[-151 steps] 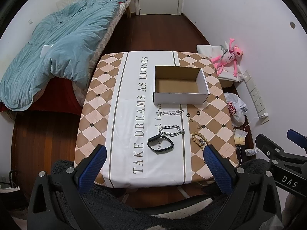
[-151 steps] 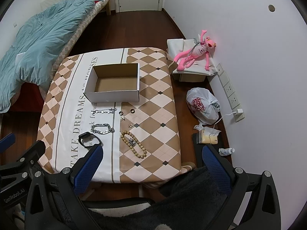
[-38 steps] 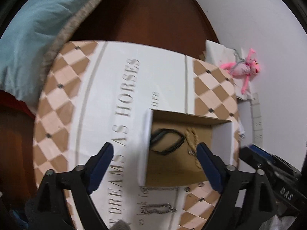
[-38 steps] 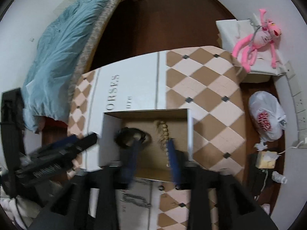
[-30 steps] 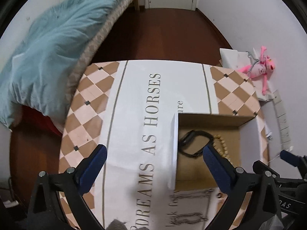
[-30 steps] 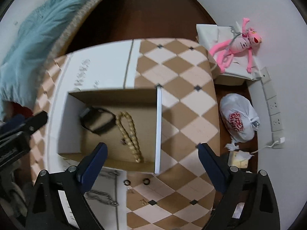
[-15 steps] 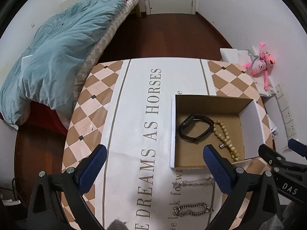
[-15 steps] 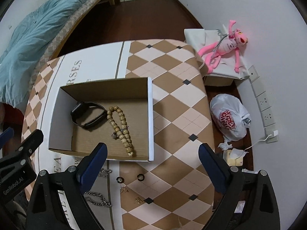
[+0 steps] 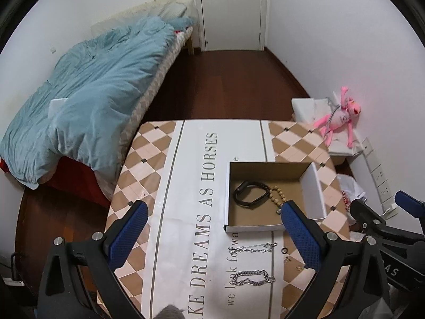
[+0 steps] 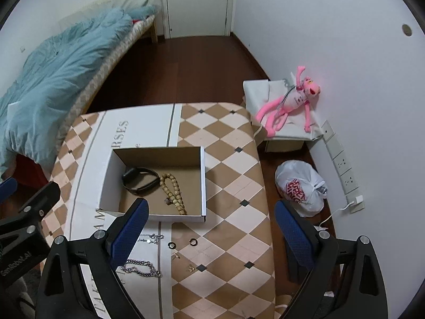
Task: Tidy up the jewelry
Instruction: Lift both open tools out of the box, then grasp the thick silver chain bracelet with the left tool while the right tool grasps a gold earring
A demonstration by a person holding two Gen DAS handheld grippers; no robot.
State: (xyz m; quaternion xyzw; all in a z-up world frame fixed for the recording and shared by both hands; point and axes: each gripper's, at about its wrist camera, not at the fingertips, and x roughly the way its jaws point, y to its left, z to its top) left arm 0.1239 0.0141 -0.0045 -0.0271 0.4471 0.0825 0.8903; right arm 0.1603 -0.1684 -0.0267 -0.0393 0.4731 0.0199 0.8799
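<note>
A white cardboard box (image 9: 318,191) (image 10: 203,180) stands on the checked tablecloth. Inside lie a black wristband (image 9: 249,193) (image 10: 139,179) and a wooden bead bracelet (image 9: 277,195) (image 10: 174,194). In front of the box lie a thin silver chain (image 9: 253,248) (image 10: 150,238), a thick silver chain (image 9: 253,277) (image 10: 140,267), two black rings (image 10: 182,243) and small earrings (image 10: 183,261). My left gripper (image 9: 212,234) and right gripper (image 10: 209,228) are both open and empty, held above the table's near side.
A bed with a blue duvet (image 9: 87,90) stands left of the table. A pink plush toy (image 10: 289,103) lies on a white box at the right wall. A white plastic bag (image 10: 300,188) sits on the floor. The table edge (image 10: 263,186) is on the right.
Both grippers have pulled back and up from the box, so it looks smaller and farther. The wristband and beads stay in the box.
</note>
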